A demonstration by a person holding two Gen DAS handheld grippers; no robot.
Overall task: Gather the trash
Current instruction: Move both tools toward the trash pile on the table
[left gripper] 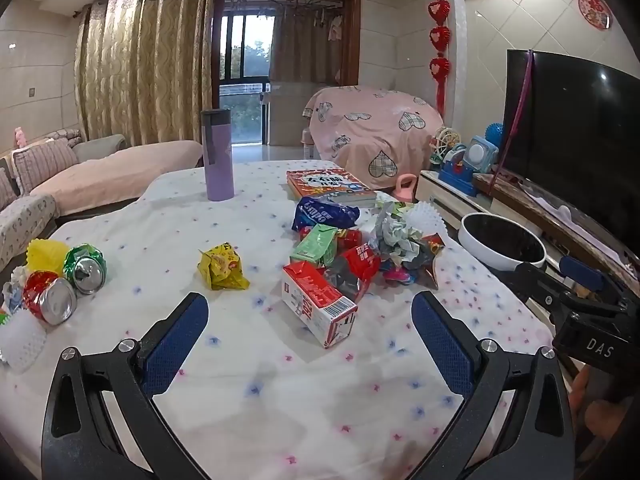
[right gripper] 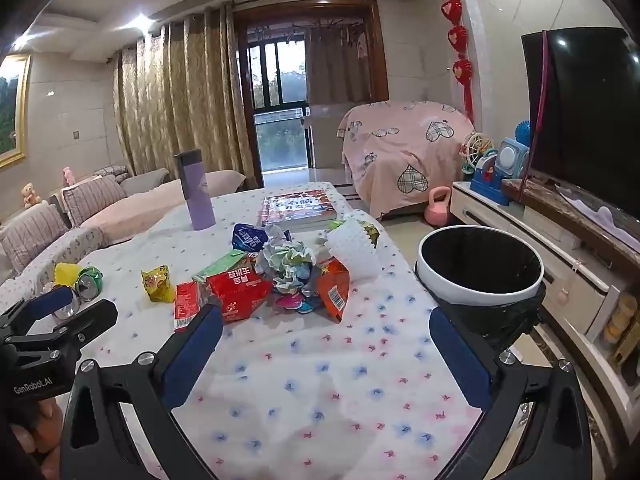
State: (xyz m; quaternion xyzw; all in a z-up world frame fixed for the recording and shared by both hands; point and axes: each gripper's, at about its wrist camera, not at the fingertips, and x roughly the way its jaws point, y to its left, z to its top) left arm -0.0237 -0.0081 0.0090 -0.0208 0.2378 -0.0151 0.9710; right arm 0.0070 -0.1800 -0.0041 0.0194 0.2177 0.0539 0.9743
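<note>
Both my left tongs (left gripper: 310, 338) and right tongs (right gripper: 326, 346) gape wide, grasping nothing. Wrappers and a red carton (left gripper: 318, 304) lie heaped on the surface (left gripper: 280, 400); the white bin (right gripper: 480, 268) stands to the right.

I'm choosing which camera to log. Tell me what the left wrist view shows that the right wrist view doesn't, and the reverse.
Only the left wrist view: a red can and a white spiky ball at the table's left edge.

Only the right wrist view: a gold-framed picture, a teddy bear, and the full bin opening.

Both: purple flask, book, yellow wrapper, the trash pile, green can, TV.
</note>
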